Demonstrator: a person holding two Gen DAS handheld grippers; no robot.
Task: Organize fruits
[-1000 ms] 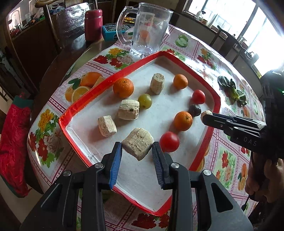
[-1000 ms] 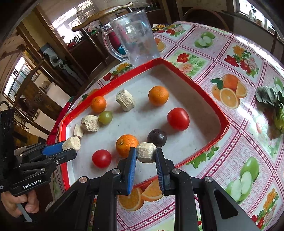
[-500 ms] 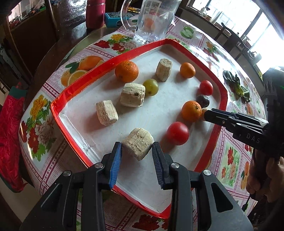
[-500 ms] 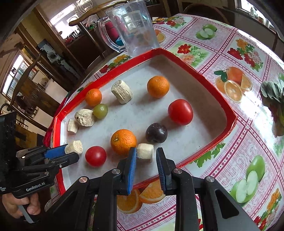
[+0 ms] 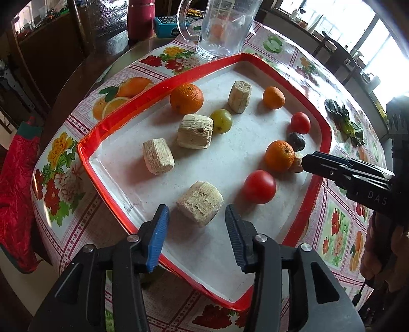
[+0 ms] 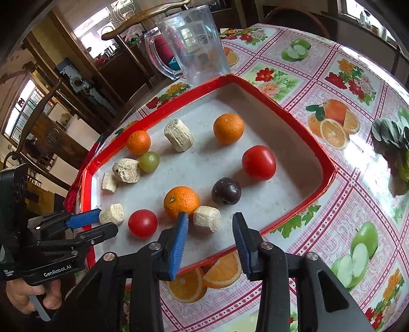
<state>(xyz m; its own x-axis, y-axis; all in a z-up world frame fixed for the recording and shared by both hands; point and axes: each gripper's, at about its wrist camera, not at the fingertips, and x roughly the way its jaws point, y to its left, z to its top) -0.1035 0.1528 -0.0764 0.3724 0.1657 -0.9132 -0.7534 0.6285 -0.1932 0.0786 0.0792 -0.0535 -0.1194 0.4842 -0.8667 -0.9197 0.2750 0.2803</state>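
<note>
Left gripper (image 5: pixel 195 229): jaws wide, sugarcane chunk (image 5: pixel 200 203) lying free between them on red tray (image 5: pixel 107 127). Right gripper (image 6: pixel 209 231): jaws wide around small cane piece (image 6: pixel 207 218), touching orange (image 6: pixel 181 201). Judgement: back straight out, don't nudge the orange.

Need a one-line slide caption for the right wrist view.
Right gripper open around a beige chunk on the red tray, beside an orange.

A clear glass jug (image 5: pixel 221 28) stands on the counter (image 6: pixel 332 84) just past the far corner of the red tray (image 5: pixel 107 122). Leafy greens (image 6: pixel 393 150) lie near the counter's right edge. A maroon flask (image 5: pixel 140 18) and blue box (image 5: pixel 173 26) sit behind the jug.
</note>
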